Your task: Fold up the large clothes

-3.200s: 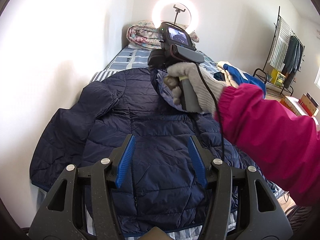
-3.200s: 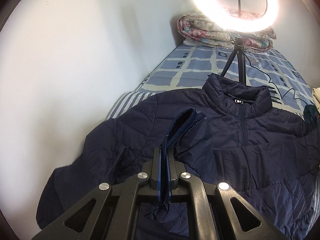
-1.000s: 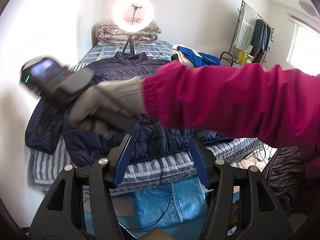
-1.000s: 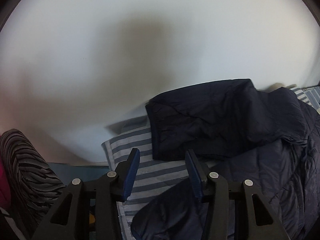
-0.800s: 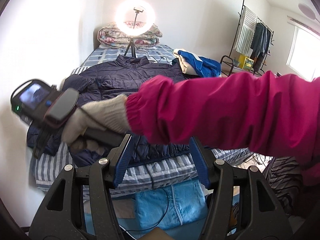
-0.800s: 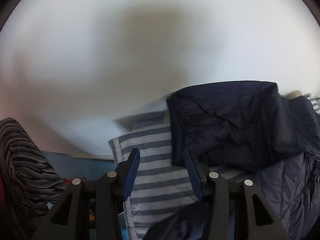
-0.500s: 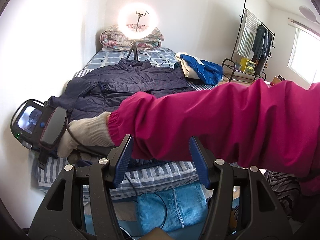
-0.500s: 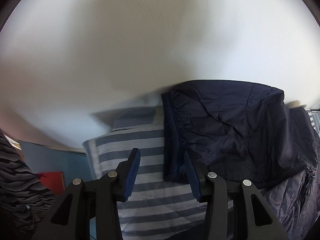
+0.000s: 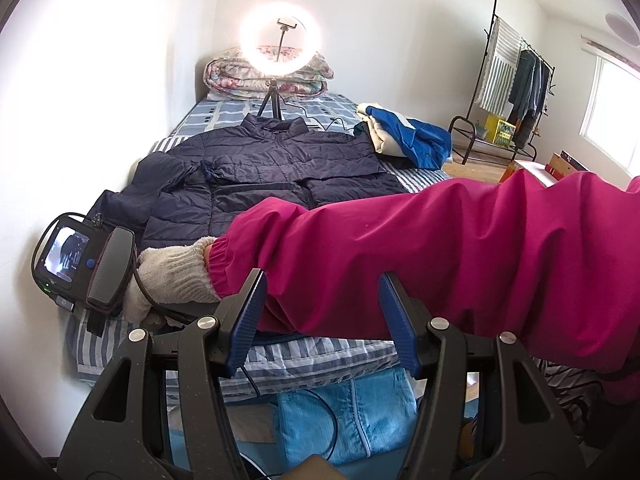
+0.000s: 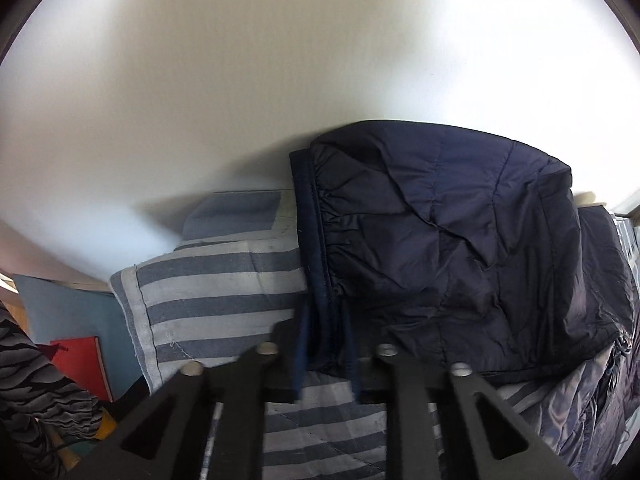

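A navy puffer jacket (image 9: 280, 168) lies spread on the striped bed, collar toward the ring light. Its left sleeve (image 10: 460, 260) rests by the wall, with the cuff (image 10: 316, 240) toward the bed's near corner. My right gripper (image 10: 325, 332) points steeply down there, its jaws closing with the cuff band pinched between the blue pads. In the left wrist view the right gripper (image 9: 96, 320) is held by a gloved hand with a pink sleeve (image 9: 440, 248). My left gripper (image 9: 322, 280) hovers open before the bed's foot, with nothing between its fingers.
A white wall (image 10: 280, 80) runs along the bed's left side. A ring light on a tripod (image 9: 280, 40) and a folded quilt (image 9: 232, 76) stand at the head. Blue and white clothes (image 9: 408, 136) lie at the right, a clothes rack (image 9: 516, 80) beyond. A red book (image 10: 80, 364) lies on the floor.
My right gripper sank toward the bed's near left corner and closed its jaws around the sleeve cuff. The left gripper has stayed in place, open.
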Demonstrator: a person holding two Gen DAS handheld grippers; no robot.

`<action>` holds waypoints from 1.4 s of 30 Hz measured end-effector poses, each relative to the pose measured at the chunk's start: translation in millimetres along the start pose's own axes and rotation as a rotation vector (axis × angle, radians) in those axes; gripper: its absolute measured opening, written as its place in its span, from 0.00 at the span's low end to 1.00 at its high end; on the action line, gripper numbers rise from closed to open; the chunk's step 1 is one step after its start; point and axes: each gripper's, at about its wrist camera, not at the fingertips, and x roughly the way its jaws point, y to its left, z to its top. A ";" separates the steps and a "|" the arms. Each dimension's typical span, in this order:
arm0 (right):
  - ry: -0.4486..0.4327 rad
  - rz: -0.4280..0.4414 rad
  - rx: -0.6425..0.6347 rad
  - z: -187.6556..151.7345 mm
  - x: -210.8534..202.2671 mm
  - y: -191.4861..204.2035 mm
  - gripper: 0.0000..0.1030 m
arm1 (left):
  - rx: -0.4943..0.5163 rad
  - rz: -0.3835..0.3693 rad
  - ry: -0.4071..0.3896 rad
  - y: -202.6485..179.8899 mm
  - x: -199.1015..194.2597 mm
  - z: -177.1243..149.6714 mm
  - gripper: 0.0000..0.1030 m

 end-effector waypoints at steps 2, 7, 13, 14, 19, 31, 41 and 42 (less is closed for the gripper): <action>-0.012 0.029 0.040 -1.0 -5.1 -8.2 0.04 | 0.007 0.000 0.005 -2.2 1.9 -0.4 0.58; -0.101 0.125 0.190 -6.2 -40.4 -40.6 0.03 | 0.014 0.020 0.016 -1.6 9.0 0.2 0.58; -0.237 0.152 0.367 -26.0 -94.6 -100.0 0.02 | 0.001 0.062 0.028 2.9 20.4 5.0 0.58; -0.263 0.149 0.402 -32.7 -105.5 -112.8 0.02 | 0.003 0.072 0.029 3.1 23.0 6.1 0.58; -0.338 0.115 0.523 -56.2 -140.5 -158.0 0.02 | 0.010 0.106 0.032 3.7 37.3 13.1 0.58; -0.426 0.013 0.746 -142.4 -195.0 -261.6 0.02 | 0.011 0.178 0.063 16.0 84.8 34.4 0.58; -0.434 -0.164 0.923 -239.0 -213.1 -340.5 0.02 | -0.110 0.190 0.165 60.3 133.8 44.3 0.58; -0.428 -0.182 0.943 -251.0 -211.4 -348.2 0.02 | -0.108 0.200 0.166 60.8 136.5 44.7 0.58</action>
